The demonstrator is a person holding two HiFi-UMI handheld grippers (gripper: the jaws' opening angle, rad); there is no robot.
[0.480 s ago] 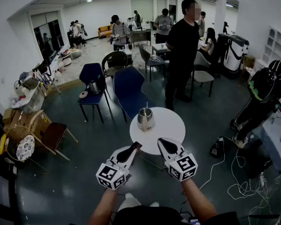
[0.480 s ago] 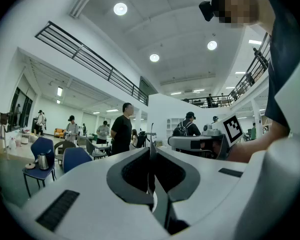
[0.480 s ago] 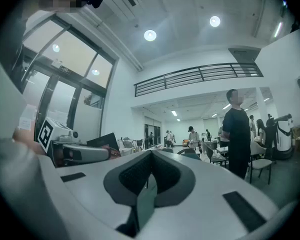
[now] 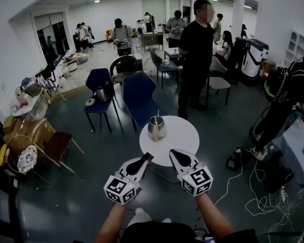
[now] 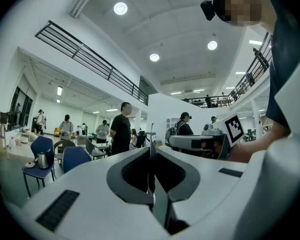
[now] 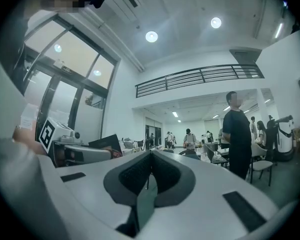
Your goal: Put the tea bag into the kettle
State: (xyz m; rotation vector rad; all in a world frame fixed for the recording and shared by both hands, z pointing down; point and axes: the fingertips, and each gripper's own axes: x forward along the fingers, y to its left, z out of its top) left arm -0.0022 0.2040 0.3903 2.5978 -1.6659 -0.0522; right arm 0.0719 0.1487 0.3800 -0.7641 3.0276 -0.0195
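A shiny metal kettle (image 4: pixel 157 128) with a thin upright stem on its lid stands at the far left of a small round white table (image 4: pixel 180 135). I see no tea bag in any view. My left gripper (image 4: pixel 148 157) is held at the table's near left edge, jaws shut with nothing between them. My right gripper (image 4: pixel 173 152) hovers over the near edge, also shut and holding nothing. Both point toward the kettle, roughly a hand's length short of it. In the left gripper view the left gripper (image 5: pixel 151 147) hides the table; so does the right gripper (image 6: pixel 150 157) in its own view.
A dark blue chair (image 4: pixel 138 97) stands just behind the table. A person in black (image 4: pixel 196 54) stands behind it. Another blue chair (image 4: pixel 98 92) at the left carries a second kettle (image 4: pixel 101 93). Cables (image 4: pixel 253 186) lie on the floor at the right; clutter lines the left wall.
Both grippers have hardly moved. People at the back of the room and the person at the right edge have shifted.
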